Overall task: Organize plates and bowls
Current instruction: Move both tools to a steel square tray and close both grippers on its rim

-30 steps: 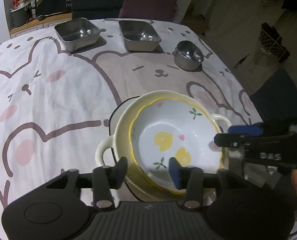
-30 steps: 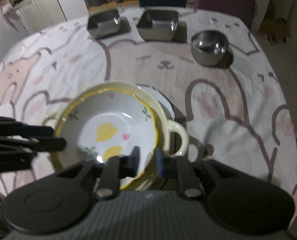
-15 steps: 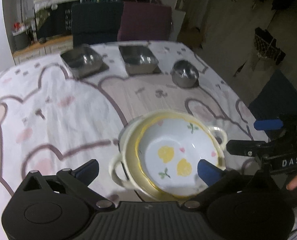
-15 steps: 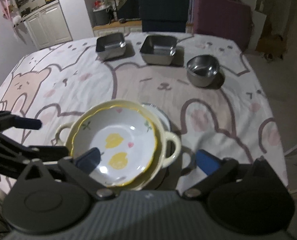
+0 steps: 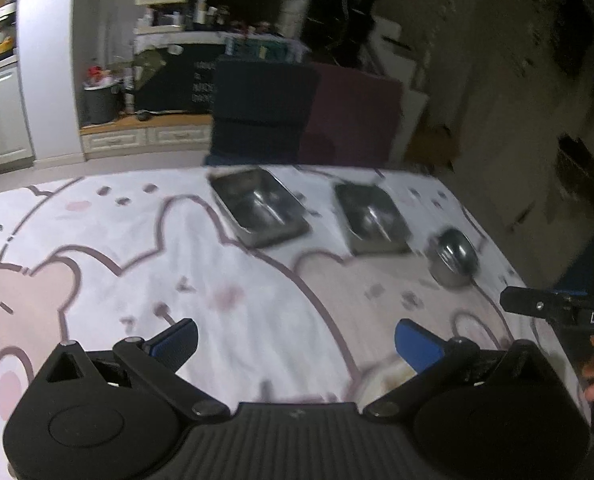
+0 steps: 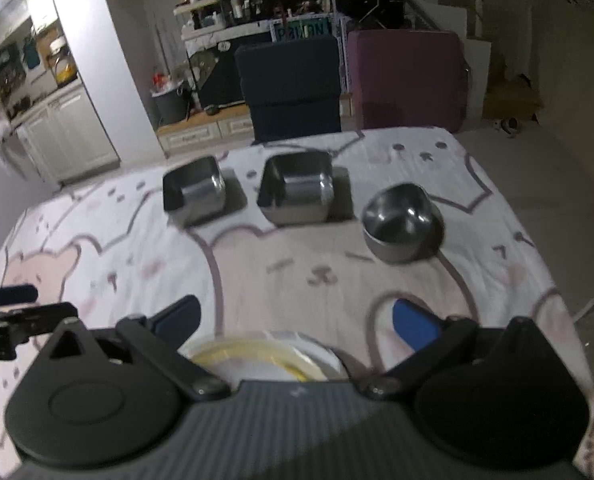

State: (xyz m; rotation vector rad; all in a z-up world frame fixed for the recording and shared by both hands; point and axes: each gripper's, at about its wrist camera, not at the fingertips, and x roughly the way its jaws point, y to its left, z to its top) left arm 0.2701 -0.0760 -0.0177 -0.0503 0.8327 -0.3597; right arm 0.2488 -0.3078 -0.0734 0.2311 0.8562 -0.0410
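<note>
My left gripper (image 5: 295, 340) is open and empty above the bear-print tablecloth (image 5: 137, 264). My right gripper (image 6: 295, 318) is open and empty too. The yellow-rimmed bowl stack (image 6: 265, 354) shows only as a rim just behind the right gripper's body; a cream edge of the stack (image 5: 389, 376) peeks out in the left wrist view. Two square steel containers (image 6: 195, 190) (image 6: 297, 186) and a round steel bowl (image 6: 403, 222) stand in a row at the far side. They also show in the left wrist view: square containers (image 5: 257, 208) (image 5: 373, 218), round bowl (image 5: 455, 256).
The other gripper's black finger (image 5: 537, 306) reaches in at the right of the left wrist view, and another such finger (image 6: 17, 312) at the left of the right wrist view. A navy chair (image 6: 293, 88) and a maroon chair (image 6: 407, 80) stand behind the table's far edge.
Both grippers have let go of the bowl stack, opened wide, then lifted and tilted up, so the stack has dropped almost out of view.
</note>
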